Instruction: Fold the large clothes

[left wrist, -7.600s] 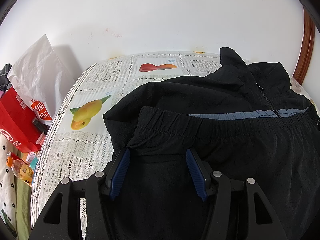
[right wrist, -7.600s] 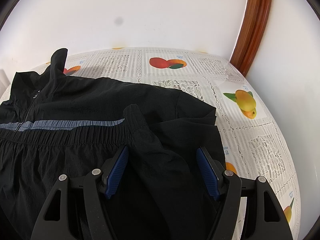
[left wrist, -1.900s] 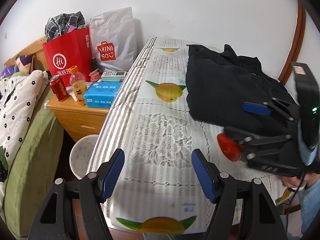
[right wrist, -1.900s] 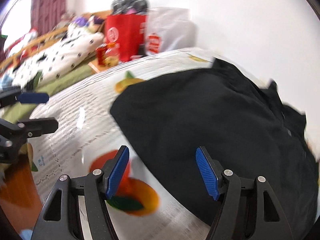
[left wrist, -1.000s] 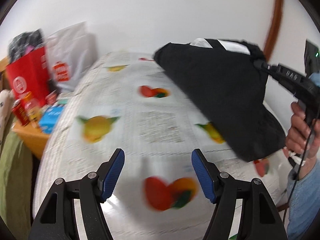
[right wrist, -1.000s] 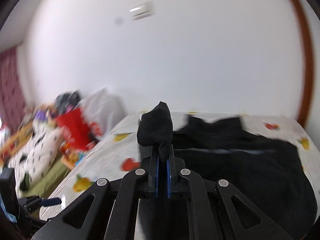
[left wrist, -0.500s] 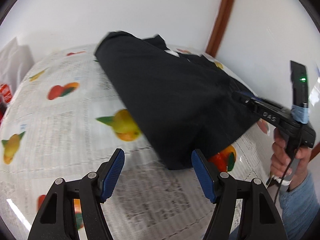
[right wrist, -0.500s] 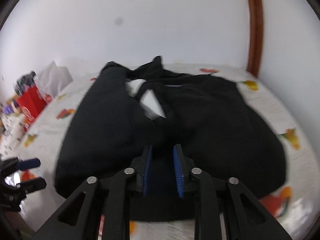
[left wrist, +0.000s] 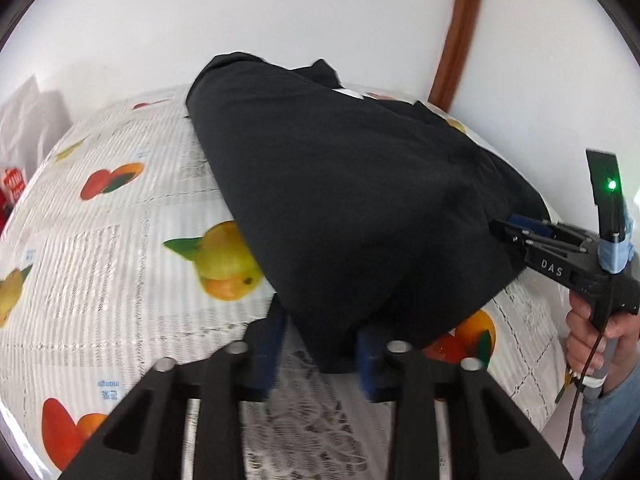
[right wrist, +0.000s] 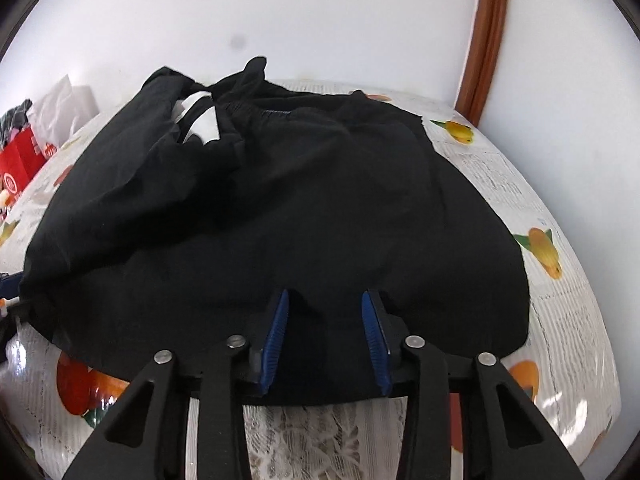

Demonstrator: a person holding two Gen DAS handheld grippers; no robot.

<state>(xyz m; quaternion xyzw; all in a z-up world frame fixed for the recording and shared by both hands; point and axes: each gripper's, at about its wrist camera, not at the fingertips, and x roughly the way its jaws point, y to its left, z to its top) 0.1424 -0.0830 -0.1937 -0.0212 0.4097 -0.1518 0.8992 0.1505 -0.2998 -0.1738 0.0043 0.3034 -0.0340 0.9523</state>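
We find the large black fabric garment (right wrist: 288, 208) lying in a loose heap on the bench, which carries a white lace-patterned cloth printed with fruit (left wrist: 120, 240). The garment covers most of the far and middle part of the cloth; its near hem hangs toward both grippers, and a white patch of lining shows in an opening near its far left corner in the right wrist view.

The left gripper (left wrist: 320, 350) sits at the near corner of the garment. Its blue-padded jaws are closing, and the tip of the black corner lies between them; the blur keeps us from confirming that the pads press on the fabric.

The right gripper (right wrist: 326, 338) rests at the middle of the near hem. Its jaws are opening, with black fabric lying between and beneath the blue pads (right wrist: 276, 332), which stand clear of it on both sides.

In the left wrist view the right gripper (left wrist: 516, 228) is seen from the side against the garment's edge, carried by a hand (left wrist: 600, 340) in a blue sleeve.

A brown curved wooden trim (right wrist: 484, 40) runs up the white wall behind the bench. A red bag (right wrist: 20, 160) stands at the far left.
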